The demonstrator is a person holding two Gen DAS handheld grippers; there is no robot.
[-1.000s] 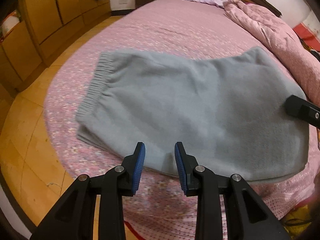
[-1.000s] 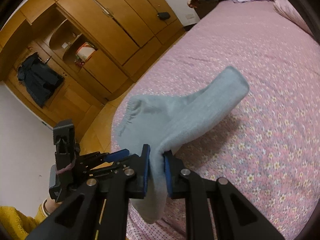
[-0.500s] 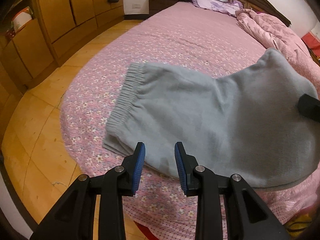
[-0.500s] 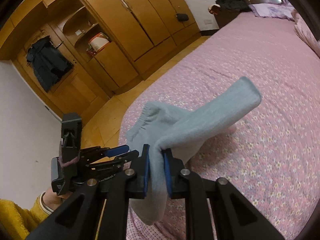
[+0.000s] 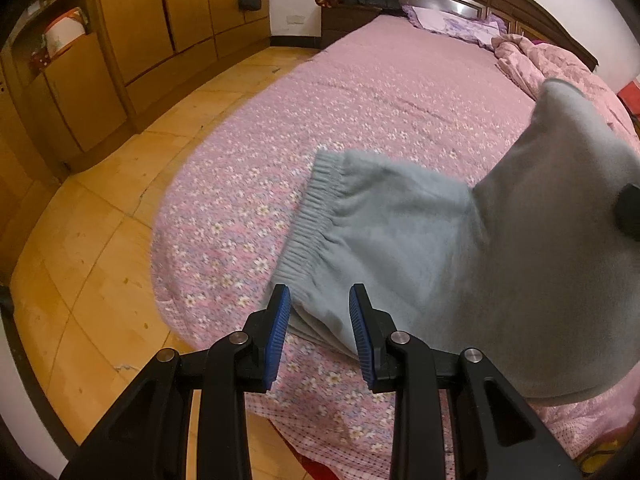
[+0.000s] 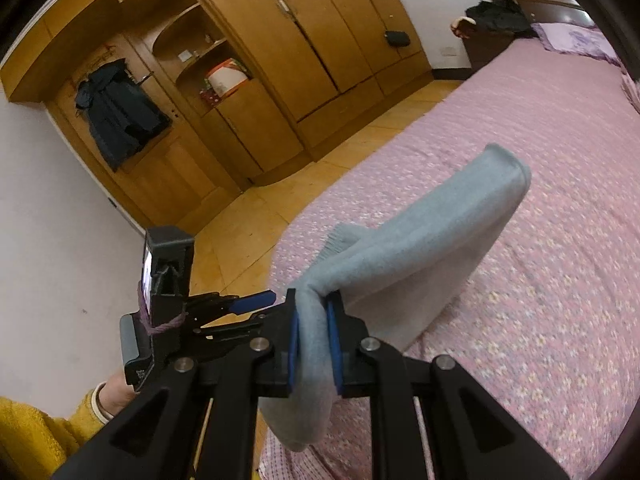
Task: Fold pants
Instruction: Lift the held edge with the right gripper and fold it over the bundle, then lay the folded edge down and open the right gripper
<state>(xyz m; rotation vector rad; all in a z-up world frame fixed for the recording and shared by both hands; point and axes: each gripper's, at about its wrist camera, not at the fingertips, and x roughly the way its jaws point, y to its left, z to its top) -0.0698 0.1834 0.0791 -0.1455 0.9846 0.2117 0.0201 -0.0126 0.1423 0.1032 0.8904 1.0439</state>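
the gray pants [image 5: 420,248] are soft and fuzzy, with a stretchy ribbed band at the left side. they lie on the pink flowery bed [image 5: 380,92], low and right in the left view. one part is lifted up at the right. the right gripper [image 6: 312,344] is pinched tight on that part. the left gripper [image 5: 318,320] is open, holding nothing, its tips around the near edge.
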